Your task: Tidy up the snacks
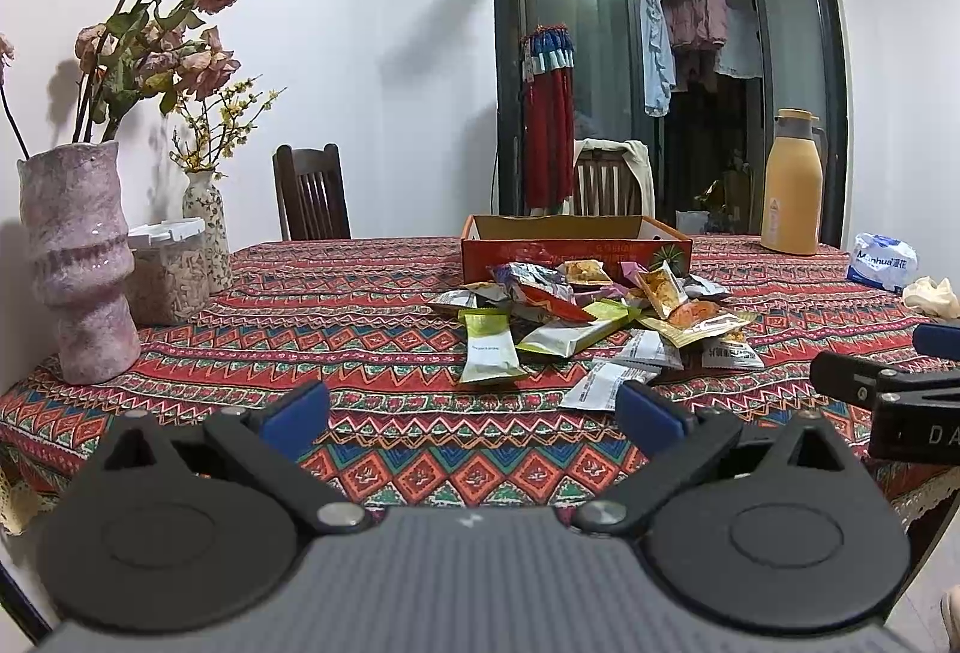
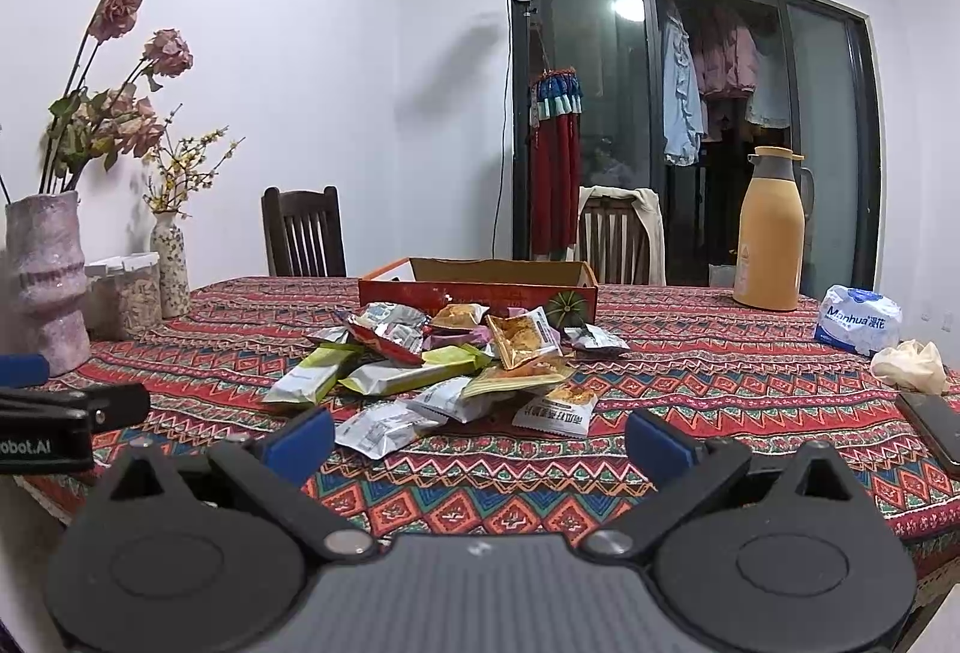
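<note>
Home dining rm – table [image 1: 360,329], chairs [image 1: 311,200]

I see a pink vase [image 1: 78,257] of dried roses at the bench's left edge, beside a lidded jar [image 1: 161,276]. An orange thermos [image 2: 771,233] and a tissue pack [image 2: 858,320] stand far right.

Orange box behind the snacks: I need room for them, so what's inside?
Only the orange box's bare inner cardboard wall shows; its floor is hidden by the front wall.

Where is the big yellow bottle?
The yellow thermos jug stands upright at the far right of the table in both wrist views, beyond the blue-and-white tissue pack and right of the orange cardboard box.
</note>
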Demonstrator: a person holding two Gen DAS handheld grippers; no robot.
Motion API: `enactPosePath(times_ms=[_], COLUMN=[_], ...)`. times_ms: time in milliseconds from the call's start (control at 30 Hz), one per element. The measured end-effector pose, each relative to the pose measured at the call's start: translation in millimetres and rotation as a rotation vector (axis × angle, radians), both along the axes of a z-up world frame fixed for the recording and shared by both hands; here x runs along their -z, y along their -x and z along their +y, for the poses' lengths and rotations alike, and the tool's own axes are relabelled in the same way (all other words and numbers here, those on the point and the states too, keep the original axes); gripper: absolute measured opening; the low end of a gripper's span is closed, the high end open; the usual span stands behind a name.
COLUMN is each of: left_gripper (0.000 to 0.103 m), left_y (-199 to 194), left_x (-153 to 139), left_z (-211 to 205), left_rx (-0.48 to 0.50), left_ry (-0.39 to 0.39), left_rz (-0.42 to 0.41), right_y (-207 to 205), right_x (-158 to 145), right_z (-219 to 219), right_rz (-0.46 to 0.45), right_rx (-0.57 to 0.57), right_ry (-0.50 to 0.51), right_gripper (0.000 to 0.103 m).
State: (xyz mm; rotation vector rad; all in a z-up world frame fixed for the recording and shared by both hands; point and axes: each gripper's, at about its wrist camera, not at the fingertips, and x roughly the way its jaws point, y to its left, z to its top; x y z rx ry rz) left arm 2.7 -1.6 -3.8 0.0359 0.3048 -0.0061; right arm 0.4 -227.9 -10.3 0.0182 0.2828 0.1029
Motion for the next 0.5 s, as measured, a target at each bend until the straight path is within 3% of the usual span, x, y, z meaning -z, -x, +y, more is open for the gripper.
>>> enactPosePath(times_ms=[500], left_gripper=[0.103], left_y=[-0.4], left_x=[-0.7], left_z=[1.5], left_rx=[-0.001], left_ry=[0.0], left_rz=[0.0], right_y=[1.2], right_x=[-2.5], right_z=[-2.0], right_rz=[-0.007], right_rx=[0.004], right_ry=[0.002], right_gripper=[0.103])
